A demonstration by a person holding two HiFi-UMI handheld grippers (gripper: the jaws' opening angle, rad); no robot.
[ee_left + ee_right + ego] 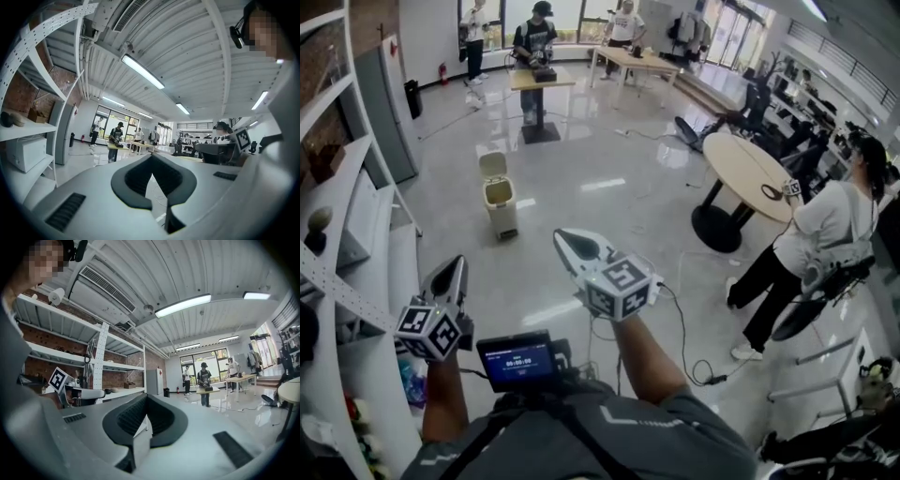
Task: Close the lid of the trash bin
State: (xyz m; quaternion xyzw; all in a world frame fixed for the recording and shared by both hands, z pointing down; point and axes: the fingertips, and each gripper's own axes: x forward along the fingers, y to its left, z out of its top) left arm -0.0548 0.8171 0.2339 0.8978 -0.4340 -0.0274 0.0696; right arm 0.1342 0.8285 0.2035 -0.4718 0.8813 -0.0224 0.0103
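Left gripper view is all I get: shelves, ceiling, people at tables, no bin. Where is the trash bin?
Observer: The small cream pedal trash bin stands on the glossy floor, far ahead of the wearer.
Operator: Is it closed?
Observer: No, its lid stands upright, open.
Operator: And the other hand?
Observer: The right gripper has its jaws together with nothing between them.

A grey short-sleeved shirt [675, 427] carries black straps [581, 442] and, at 12 o'clock, a blue-lit screen [517, 361]. The left gripper [453, 272] and right gripper [572, 244] are pale grey with 2 black-and-white marker cubes [619, 286].
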